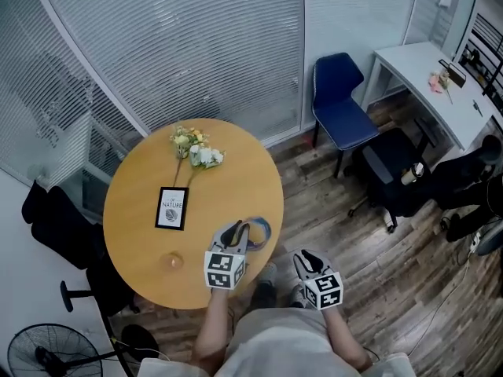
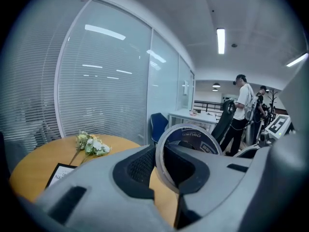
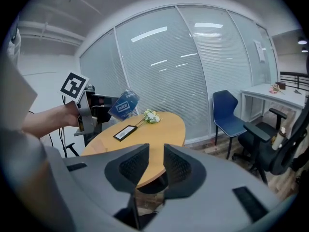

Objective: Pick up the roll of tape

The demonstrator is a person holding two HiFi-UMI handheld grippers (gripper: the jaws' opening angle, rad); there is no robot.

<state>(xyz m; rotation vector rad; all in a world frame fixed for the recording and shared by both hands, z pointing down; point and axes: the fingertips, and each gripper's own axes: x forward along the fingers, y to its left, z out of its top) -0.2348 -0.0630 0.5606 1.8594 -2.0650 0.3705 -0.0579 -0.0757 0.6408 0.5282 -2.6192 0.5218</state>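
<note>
Left gripper view shows the left gripper [image 2: 161,166] closed on the roll of tape [image 2: 189,138], with 1 pad on the outside of the ring and the other reaching into its hole, so only the thin wall of the roll is pinched. That is the weak point, in my judgement: most of the roll stands out past the fingertips, and a quick tilt of the hand or any easing of the jaws could let it pivot or slide free. It hangs near the edge of the round table [image 1: 141,203] closest to the person, so a dropped roll could bounce off the rim and run away across the wooden floor [image 1: 377,250]. The right gripper [image 3: 155,166] is no help as it stands: it sits off the table's edge, jaws a little apart with nothing between them. The tape stands on edge between the left jaws, its blue printed face turned to the right, and the right gripper view shows it held in the air clear of the tabletop, well apart from the flowers [image 1: 196,149] and the black card [image 1: 172,208]
</note>
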